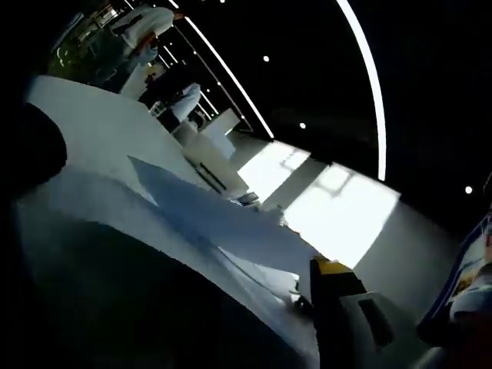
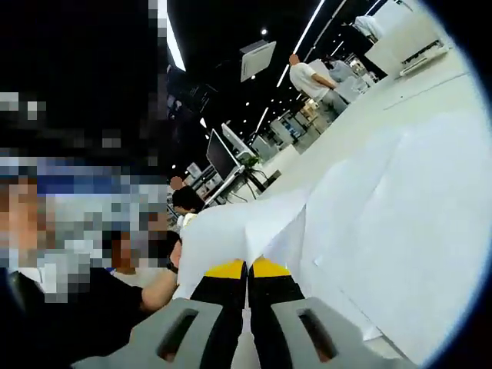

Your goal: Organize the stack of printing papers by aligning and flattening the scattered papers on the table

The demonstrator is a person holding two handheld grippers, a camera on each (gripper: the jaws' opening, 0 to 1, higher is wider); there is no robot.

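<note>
White printing papers (image 1: 215,223) run across the left gripper view from lower left toward its middle, their lower part in shadow. Several sheet edges end beside the one yellow-tipped finger (image 1: 336,288) that shows. The papers cover the other jaw of my left gripper (image 1: 254,284), so its grip is unclear. In the right gripper view my right gripper (image 2: 247,269) has both yellow-tipped jaws pressed together on the near edge of a lifted, folded sheet (image 2: 231,231). More white papers (image 2: 400,231) lie spread to the right on the white table (image 2: 400,92).
A person (image 2: 92,307) sits close on the left, and another stands far off (image 2: 311,77). A dark monitor on a stand (image 2: 223,154) and a white machine (image 2: 407,38) are in the background. White units (image 1: 215,154) stand beyond the papers, with ceiling light strips above.
</note>
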